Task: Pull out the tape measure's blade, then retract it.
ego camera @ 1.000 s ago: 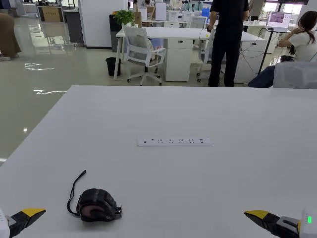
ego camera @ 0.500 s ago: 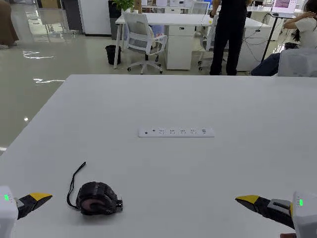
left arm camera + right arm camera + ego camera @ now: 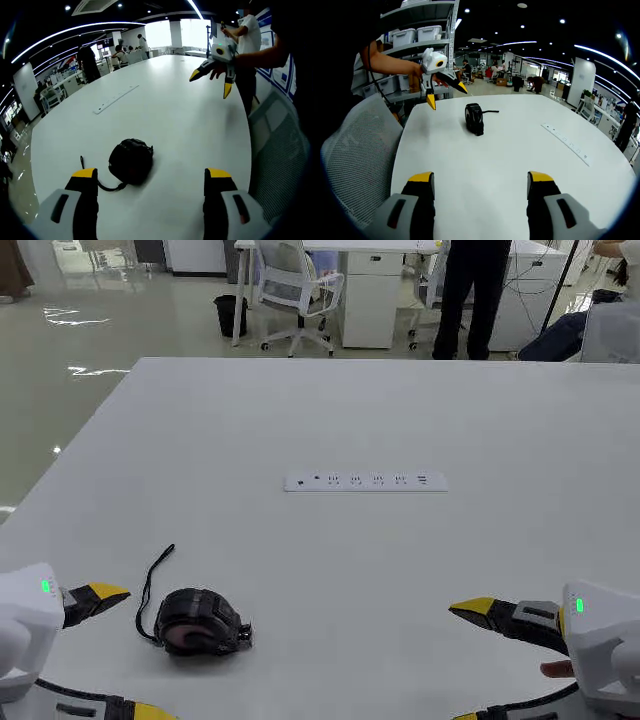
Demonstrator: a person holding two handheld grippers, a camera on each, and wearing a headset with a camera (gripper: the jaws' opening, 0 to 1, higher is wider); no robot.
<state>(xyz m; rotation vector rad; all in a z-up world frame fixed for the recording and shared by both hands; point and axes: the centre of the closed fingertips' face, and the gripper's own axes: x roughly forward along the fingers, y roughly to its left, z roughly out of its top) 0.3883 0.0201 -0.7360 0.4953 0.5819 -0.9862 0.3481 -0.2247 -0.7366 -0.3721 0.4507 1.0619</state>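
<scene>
The left gripper (image 3: 150, 172) had edged closer; the tape measure (image 3: 131, 160) lay just ahead of its spread fingers. The right gripper (image 3: 482, 175), fingers also apart, hung well off. Blade unpulled; grasping likely came next.

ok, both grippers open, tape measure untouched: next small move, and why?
Probably ease the left gripper forward and close on the tape measure. It lies just ahead of those open jaws, far from the right gripper, with its blade not yet pulled out.
</scene>
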